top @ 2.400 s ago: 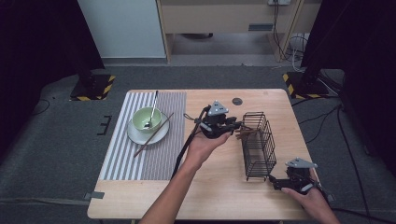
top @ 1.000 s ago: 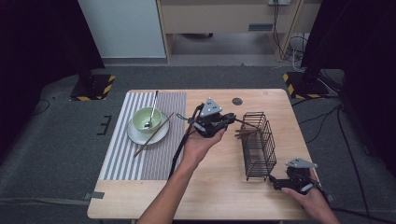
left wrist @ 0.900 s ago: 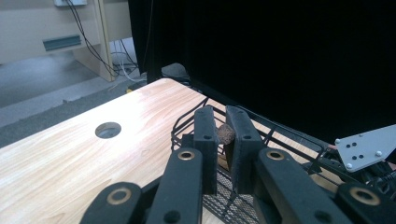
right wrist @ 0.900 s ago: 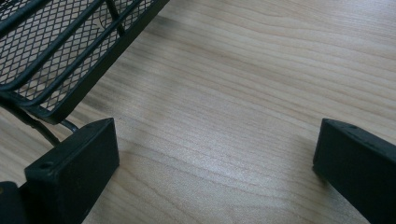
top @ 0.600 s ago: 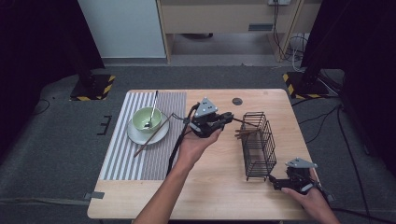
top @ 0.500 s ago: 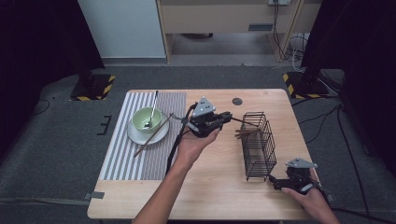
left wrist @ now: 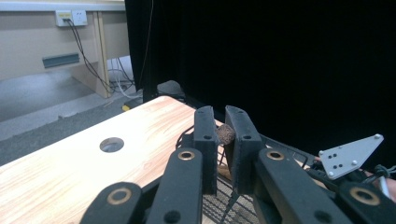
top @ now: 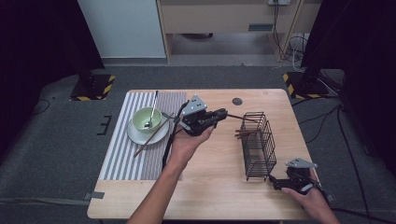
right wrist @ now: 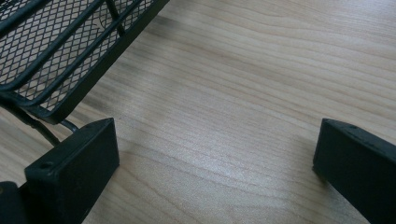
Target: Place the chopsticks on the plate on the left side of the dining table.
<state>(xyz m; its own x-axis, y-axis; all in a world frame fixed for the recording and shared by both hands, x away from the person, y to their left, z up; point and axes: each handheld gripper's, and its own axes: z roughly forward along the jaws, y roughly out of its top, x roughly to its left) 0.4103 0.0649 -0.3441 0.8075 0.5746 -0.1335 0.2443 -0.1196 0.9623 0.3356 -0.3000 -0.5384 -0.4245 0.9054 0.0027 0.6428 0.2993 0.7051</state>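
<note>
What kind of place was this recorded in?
Probably a lab or studio recording bay, not a home: a lone wooden table on grey carpet, black curtains at both sides, and hazard-striped stand bases beside it.

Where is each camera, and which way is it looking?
High view: sits above the person's side, looks forward and down on the table; both forearms show, with the left gripper holding a chopstick and the right gripper.
Left gripper view: rides on the left gripper, looks along its jaws, shut on the chopstick's end, across the table.
Right gripper view: rides on the right gripper, looks down at bare wood between its open jaws.
Shared: the black wire basket appears in high and right gripper views.
</note>
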